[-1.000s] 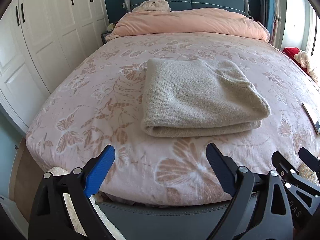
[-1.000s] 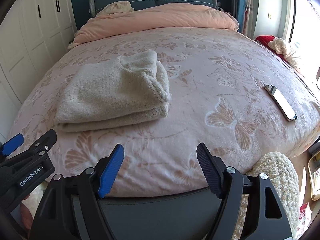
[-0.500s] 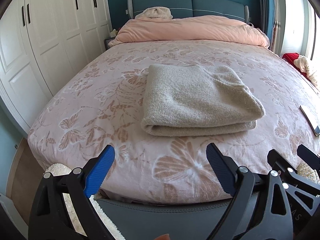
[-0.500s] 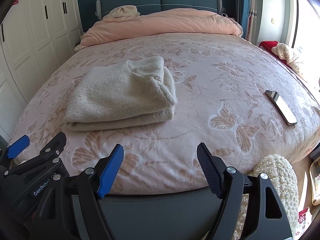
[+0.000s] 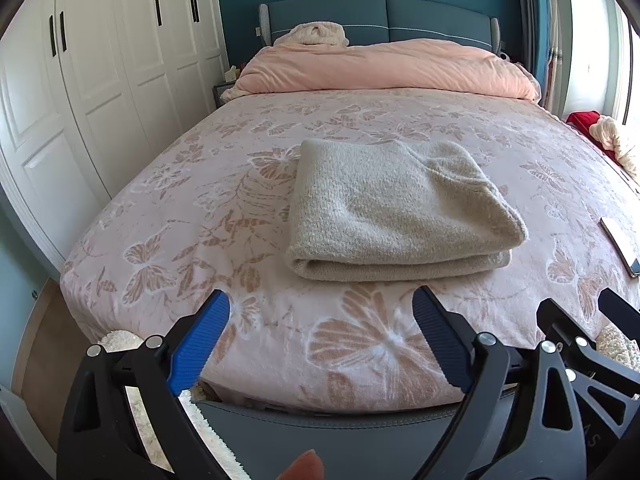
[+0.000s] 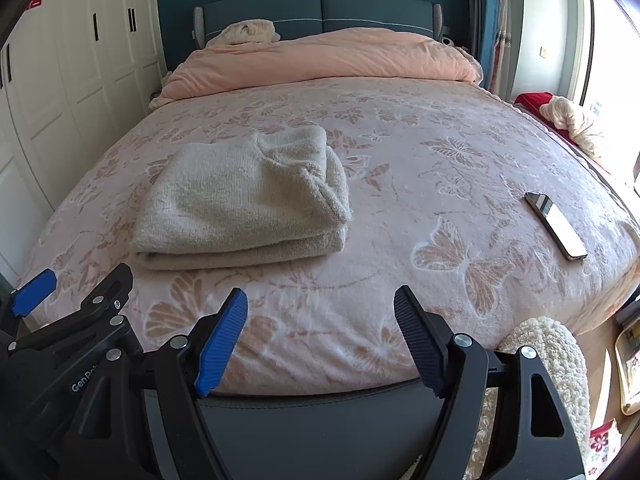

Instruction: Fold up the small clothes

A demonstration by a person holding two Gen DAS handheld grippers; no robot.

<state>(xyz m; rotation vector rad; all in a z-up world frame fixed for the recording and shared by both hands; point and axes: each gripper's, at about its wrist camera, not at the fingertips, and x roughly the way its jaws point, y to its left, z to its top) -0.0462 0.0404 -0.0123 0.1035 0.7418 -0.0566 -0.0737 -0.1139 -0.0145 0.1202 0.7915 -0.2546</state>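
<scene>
White panelled wardrobe doors (image 5: 100, 92) with red paper cut-outs near their tops stand along the left, and we see them running back to the dark teal wall. Beside them lies the bed, covered by a pink plush blanket with a butterfly pattern (image 5: 192, 216). Our left gripper (image 5: 322, 338), black with blue ribbed pads, hangs over the foot of the bed with its fingers spread wide and nothing between them.

Just beyond it, near the middle of the blanket, rests the folded beige knitted sweater (image 5: 396, 208), a neat thick rectangle with its rounded fold toward us. Neither gripper touches it. Behind it, a peach duvet (image 5: 384, 66) is bunched against the blue upholstered headboard (image 5: 380, 16), with a cream fluffy garment (image 5: 318, 34) lying on top.

Our right gripper (image 6: 320, 340) hangs over the foot of the bed, to the right of the sweater, likewise parted and holding nothing. Farther right, a dark smartphone (image 6: 556, 230) lies flat on the blanket, well apart from the sweater. At the far right edge we make out a red and cream bundle of cloth (image 6: 560, 114) by the bright window.
</scene>
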